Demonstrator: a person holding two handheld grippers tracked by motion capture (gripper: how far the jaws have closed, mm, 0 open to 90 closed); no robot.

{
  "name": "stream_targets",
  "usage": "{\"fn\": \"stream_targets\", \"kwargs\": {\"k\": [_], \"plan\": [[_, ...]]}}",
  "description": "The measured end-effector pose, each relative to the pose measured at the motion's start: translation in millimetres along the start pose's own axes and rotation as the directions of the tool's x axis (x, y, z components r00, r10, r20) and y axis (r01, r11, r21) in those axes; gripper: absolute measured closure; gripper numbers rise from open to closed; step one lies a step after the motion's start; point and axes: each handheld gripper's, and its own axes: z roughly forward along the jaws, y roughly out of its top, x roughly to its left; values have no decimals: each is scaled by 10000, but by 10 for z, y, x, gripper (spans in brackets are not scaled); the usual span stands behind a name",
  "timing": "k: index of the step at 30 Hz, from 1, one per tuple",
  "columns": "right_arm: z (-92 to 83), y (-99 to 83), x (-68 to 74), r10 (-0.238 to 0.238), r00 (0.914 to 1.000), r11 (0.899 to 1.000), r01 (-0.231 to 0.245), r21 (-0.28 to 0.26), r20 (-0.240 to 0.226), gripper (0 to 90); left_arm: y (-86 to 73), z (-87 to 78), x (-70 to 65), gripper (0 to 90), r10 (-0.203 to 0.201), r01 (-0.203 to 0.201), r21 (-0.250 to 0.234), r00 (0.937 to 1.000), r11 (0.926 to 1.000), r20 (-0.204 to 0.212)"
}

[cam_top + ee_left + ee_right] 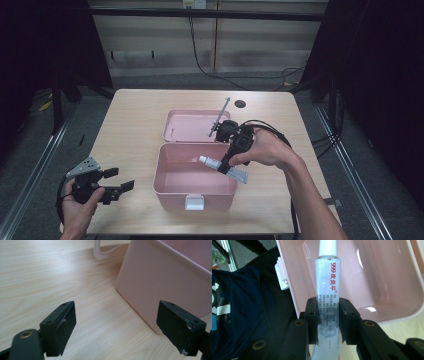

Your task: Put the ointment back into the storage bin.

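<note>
Two hand-held grippers work: the right hand-held gripper (223, 166) clamps the ointment tube (327, 295) above the open pink storage box (172, 187); next, lower and release. Left hand-held gripper (120, 180) waits open on the desk (135, 115)

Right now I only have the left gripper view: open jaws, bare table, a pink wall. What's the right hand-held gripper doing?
Observer: The right hand-held gripper is shut on a white ointment tube, cap end over the open pink box.
Operator: Anything inside the box?
Observer: Its floor looks bare in the right gripper view.
Operator: And the lid?
Observer: The lid lies flat on the table behind the box.
</note>
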Motion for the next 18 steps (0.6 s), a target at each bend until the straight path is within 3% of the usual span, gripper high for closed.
{"fn": "stream_targets", "kwargs": {"k": [11,18], "plan": [[163,232,32,-656,9977,9973,661,324,-176,717,1,-4,3,162,-22,22,-29,10000,10000,47],[257,341,59,-824,9963,9960,831,333,-241,717,1,-11,7,162,-38,38,-74,10000,10000,32]]}}
